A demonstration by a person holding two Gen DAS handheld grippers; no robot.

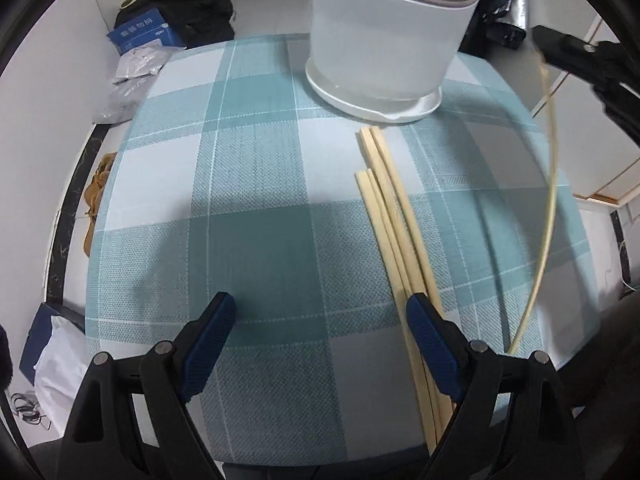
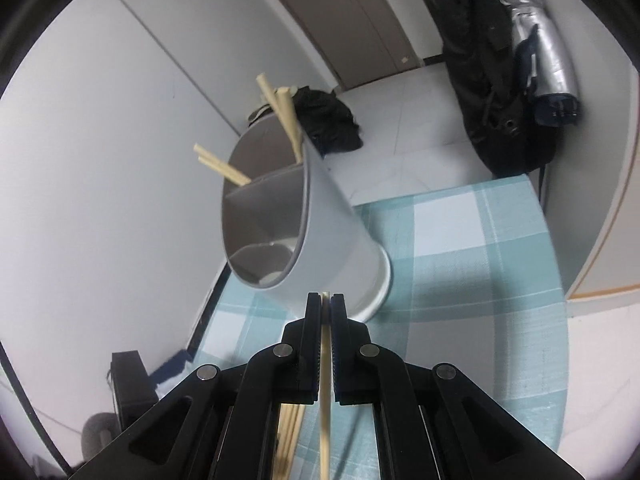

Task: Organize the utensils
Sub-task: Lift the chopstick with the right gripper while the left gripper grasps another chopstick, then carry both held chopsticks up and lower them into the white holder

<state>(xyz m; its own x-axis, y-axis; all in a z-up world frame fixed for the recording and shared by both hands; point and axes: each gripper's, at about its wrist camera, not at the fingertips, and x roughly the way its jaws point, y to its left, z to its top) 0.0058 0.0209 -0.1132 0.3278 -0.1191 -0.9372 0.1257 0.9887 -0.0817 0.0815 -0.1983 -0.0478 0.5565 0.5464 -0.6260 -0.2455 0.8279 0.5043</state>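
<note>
Pinching chopstick [image 2: 325, 392] above holder [image 2: 320, 220], right gripper [image 2: 326, 300]

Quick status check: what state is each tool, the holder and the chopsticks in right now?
Left tool: open, holding nothing, low over the tablecloth.
Right tool: shut on one chopstick, lifted near the utensil holder.
Utensil holder: upright on the table, divided inside.
Chopsticks in holder: four ends showing, leaning out past the rim.
Loose chopsticks: lying flat in a bundle on the cloth.
</note>
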